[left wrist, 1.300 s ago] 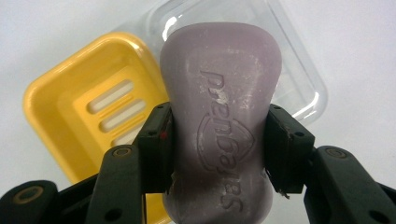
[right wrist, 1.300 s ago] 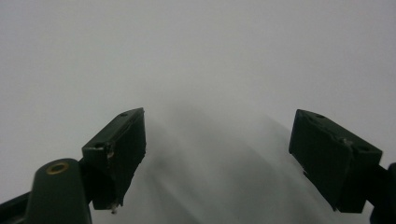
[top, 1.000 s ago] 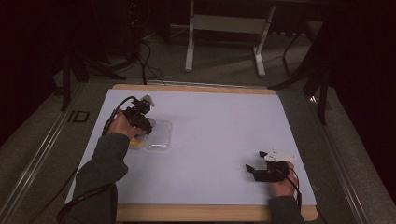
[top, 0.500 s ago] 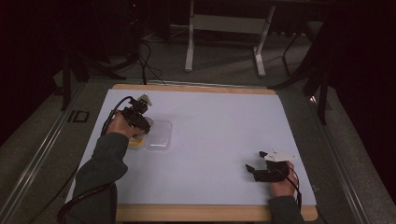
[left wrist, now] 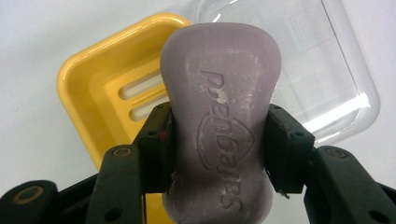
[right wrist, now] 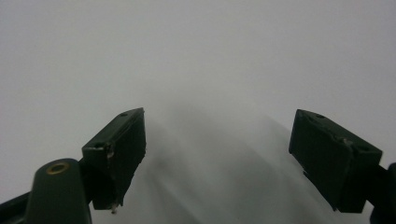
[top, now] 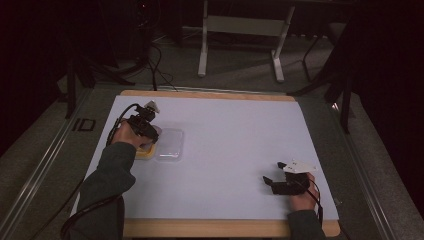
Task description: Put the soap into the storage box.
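The white surface (top: 235,150) carries little: a yellow dish (left wrist: 100,93) and, just beside it, a clear lid (left wrist: 322,60) lying apart, so nothing blocks the dish. Over the last second almost nothing has shifted; the left gripper (left wrist: 217,140) has kept its place above the dish, jaws clenched on the purple soap (left wrist: 222,116), so lowering it in looks next. The right gripper (right wrist: 217,154) rests well apart, jaws released, empty.
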The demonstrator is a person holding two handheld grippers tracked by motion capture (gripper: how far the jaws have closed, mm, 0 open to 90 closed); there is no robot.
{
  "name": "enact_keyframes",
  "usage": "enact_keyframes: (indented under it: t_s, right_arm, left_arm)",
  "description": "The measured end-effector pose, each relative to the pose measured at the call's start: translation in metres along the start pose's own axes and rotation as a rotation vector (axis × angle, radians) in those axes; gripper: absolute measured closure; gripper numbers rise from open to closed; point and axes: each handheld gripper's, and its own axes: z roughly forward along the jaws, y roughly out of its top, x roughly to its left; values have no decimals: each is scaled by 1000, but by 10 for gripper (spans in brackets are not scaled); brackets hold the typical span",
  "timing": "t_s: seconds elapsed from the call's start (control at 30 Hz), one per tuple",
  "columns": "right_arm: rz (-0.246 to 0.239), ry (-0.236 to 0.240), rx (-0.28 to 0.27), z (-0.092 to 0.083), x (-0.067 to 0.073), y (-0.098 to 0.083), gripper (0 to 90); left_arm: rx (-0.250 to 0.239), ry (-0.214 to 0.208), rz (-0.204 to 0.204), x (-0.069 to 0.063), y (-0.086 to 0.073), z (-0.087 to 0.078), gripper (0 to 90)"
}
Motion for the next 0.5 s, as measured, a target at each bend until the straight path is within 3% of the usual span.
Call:
enact_keyframes:
  t_s: [0.13, 0.5]
  right_arm:
    - [-1, -1, -1, 0, 0, 0, 184]
    - [0, 0, -3, 0, 0, 0, 184]
  left_arm:
    - [1, 6, -15, 2, -1, 1, 499]
    - [-26, 5, -104, 11, -3, 5, 499]
